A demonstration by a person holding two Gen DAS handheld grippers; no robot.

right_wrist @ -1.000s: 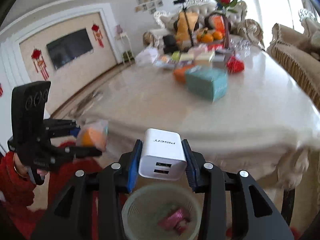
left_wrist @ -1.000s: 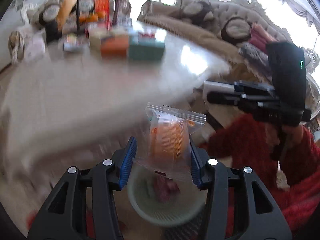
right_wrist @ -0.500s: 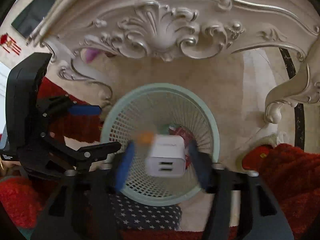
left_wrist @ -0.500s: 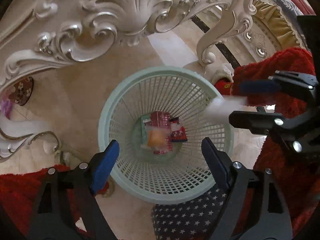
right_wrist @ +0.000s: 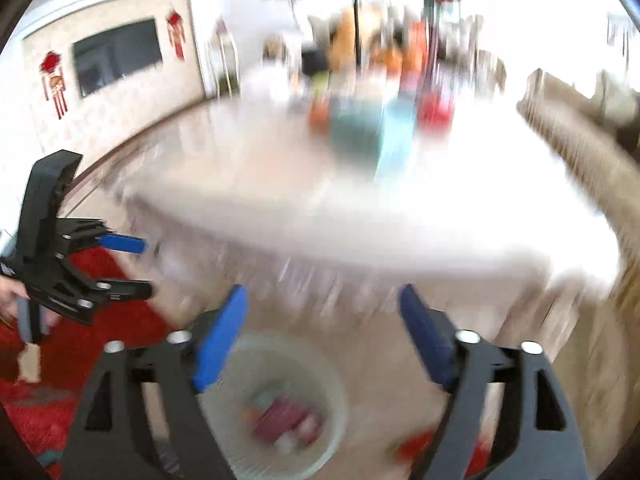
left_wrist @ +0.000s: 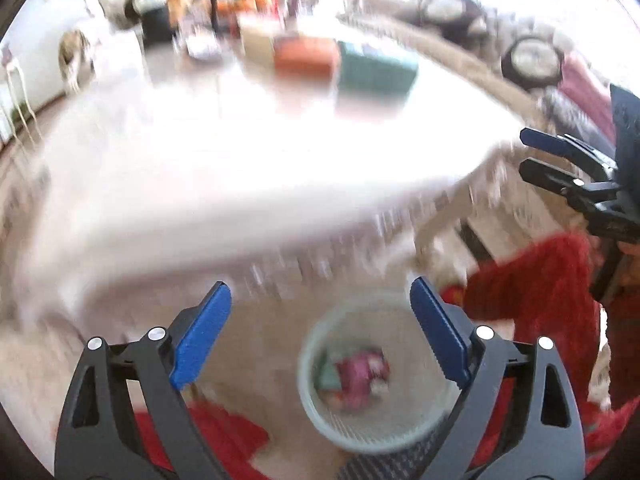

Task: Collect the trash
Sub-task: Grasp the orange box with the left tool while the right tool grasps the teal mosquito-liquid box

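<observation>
A: Look down into the waste basket (left_wrist: 376, 380) on the floor below the tabletop (left_wrist: 240, 168): a snack packet and a white charger went in half a second ago, and now they sit somewhere in that blurred pink and teal heap of trash (left_wrist: 358, 372)

B: So both drops are done?

A: Both done. The left gripper (left_wrist: 320, 332) has just been opening its jaws, they stand wide apart with nothing between them. Same for the right gripper (right_wrist: 322, 338), jaws have just been spreading, nothing held

B: And the cameras have swung up

A: Yes, a moment ago both looked straight into the basket, now they look across the tabletop again. I read that as heading back for more trash

B: Give me a count

A: One basket, two grippers, one tabletop. On its far side a teal box (left_wrist: 376, 66) and an orange box (left_wrist: 306, 56) beside it, plus a cluster too smeared to count. How many pieces lie in the basket I cannot tell, the blur merges them

B: The person?

A: Red sleeves (left_wrist: 532, 280) at the edges, nothing more
</observation>
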